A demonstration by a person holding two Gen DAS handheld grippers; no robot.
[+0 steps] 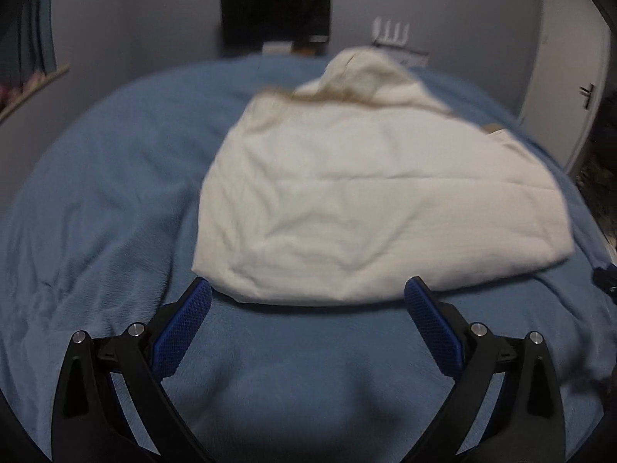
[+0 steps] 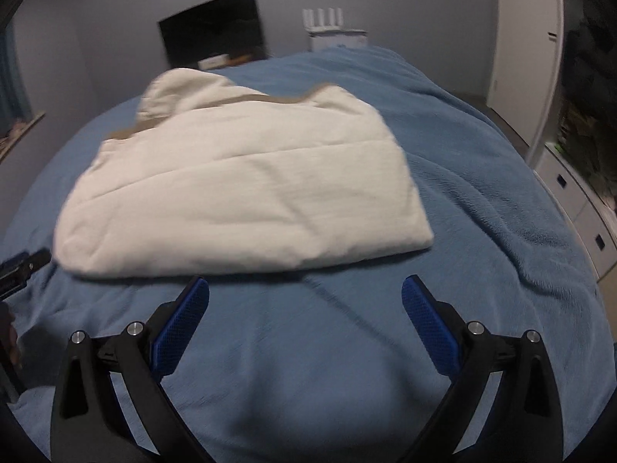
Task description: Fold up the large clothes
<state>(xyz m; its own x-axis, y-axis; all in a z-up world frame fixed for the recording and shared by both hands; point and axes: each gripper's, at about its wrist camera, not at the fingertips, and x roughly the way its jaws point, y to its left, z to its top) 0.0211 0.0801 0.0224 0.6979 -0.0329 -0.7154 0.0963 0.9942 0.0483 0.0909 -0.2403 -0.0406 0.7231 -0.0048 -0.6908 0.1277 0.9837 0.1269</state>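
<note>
A cream padded garment (image 1: 370, 200) with a hood and a tan trim lies folded into a thick block on the blue blanket (image 1: 115, 200). It also shows in the right wrist view (image 2: 246, 193). My left gripper (image 1: 308, 289) is open and empty, its blue fingertips just short of the garment's near edge. My right gripper (image 2: 304, 289) is open and empty, just in front of the near edge, toward the garment's right corner. The tip of the right gripper shows at the right edge of the left view (image 1: 605, 279), and the left gripper at the left edge of the right view (image 2: 23, 266).
The blue blanket (image 2: 482, 200) covers the whole bed. A dark TV screen (image 1: 275, 15) and a white router (image 2: 333, 25) stand at the far wall. A white door (image 1: 567, 77) and white drawers (image 2: 578, 200) are to the right of the bed.
</note>
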